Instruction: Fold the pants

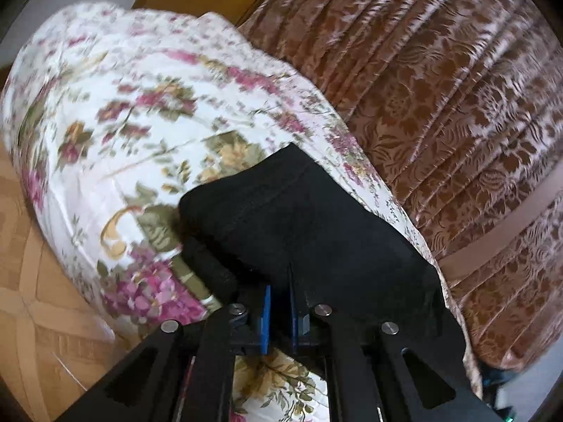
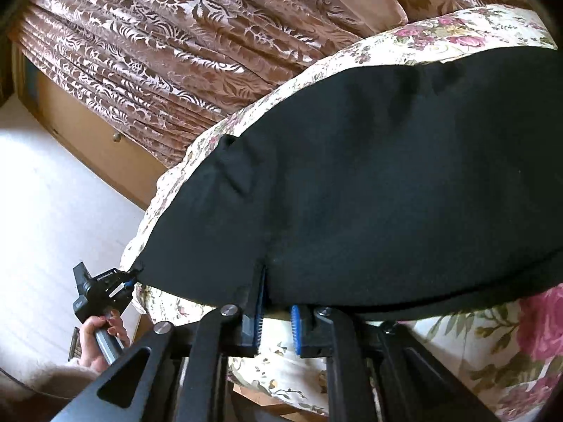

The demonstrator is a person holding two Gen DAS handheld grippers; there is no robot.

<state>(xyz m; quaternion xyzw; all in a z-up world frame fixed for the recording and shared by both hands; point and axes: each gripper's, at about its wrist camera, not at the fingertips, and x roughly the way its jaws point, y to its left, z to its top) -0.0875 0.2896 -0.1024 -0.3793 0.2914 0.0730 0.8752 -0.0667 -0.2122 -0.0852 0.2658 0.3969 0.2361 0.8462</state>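
Note:
The black pants (image 2: 369,183) lie spread over a floral quilt (image 2: 492,334) on a bed. My right gripper (image 2: 276,302) has its blue-padded fingers (image 2: 258,313) at the near edge of the pants, which droops over them; the pads stand apart lower down. My left gripper (image 1: 279,302) is shut on a corner of the black pants (image 1: 299,218), with cloth draped over the blue pads (image 1: 266,316). The left gripper also shows in the right wrist view (image 2: 130,277), gripping the left corner of the pants.
Brown patterned curtains (image 1: 440,88) hang behind the bed and show in the right wrist view (image 2: 158,52). The floral quilt (image 1: 123,123) bulges in front of the left gripper. A patterned tan surface (image 1: 31,316) lies at lower left. A wooden cabinet (image 2: 81,130) stands by a white floor.

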